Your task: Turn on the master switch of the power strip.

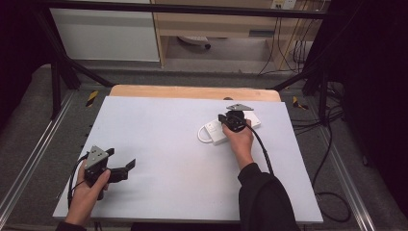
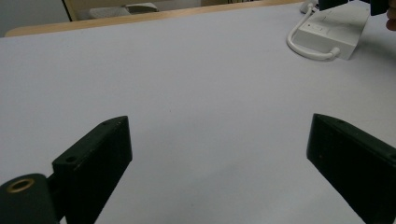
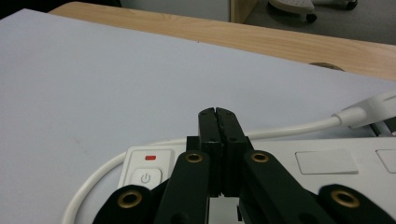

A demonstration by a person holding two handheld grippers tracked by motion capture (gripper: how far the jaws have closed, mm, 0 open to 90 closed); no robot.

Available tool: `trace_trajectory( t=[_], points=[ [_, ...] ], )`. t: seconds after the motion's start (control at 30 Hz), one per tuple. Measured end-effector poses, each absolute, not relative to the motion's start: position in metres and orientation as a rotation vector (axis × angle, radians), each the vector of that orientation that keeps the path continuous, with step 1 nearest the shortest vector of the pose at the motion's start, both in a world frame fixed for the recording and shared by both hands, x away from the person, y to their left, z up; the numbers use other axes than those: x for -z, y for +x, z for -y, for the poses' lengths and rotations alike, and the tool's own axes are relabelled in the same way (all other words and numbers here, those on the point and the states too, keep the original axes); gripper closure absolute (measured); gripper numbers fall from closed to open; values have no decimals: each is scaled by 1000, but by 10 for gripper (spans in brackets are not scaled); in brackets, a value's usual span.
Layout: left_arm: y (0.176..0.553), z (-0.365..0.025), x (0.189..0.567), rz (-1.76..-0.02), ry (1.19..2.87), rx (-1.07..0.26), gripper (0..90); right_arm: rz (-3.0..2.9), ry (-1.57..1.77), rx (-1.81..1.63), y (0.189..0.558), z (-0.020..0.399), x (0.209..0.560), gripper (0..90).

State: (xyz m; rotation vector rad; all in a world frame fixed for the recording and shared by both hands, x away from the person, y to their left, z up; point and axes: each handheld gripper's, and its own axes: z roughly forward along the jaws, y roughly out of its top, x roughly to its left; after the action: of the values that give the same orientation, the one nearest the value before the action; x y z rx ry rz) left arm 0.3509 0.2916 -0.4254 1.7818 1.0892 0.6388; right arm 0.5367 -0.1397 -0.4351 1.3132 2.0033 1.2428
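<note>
A white power strip lies on the right half of the white board, its white cable looped at its left end. My right gripper is over the strip, pointing down at it. In the right gripper view its jaws are shut with nothing between them, just right of the strip's power button and its red light. My left gripper rests near the board's front left, open, with bare board between its jaws. The left gripper view has the power strip far off at upper right.
The white board covers a wooden table whose edge runs along the back. Black frame poles stand at both back corners. Dark cables trail on the floor at the right. Shelving stands behind.
</note>
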Motion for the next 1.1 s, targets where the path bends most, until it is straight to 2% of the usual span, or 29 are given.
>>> trace_trajectory(
  t=[1.1],
  points=[
    [351,-292,426,-1093,1783,-635,67,-2093,1259,-1228,523,120,440,900]
  ],
)
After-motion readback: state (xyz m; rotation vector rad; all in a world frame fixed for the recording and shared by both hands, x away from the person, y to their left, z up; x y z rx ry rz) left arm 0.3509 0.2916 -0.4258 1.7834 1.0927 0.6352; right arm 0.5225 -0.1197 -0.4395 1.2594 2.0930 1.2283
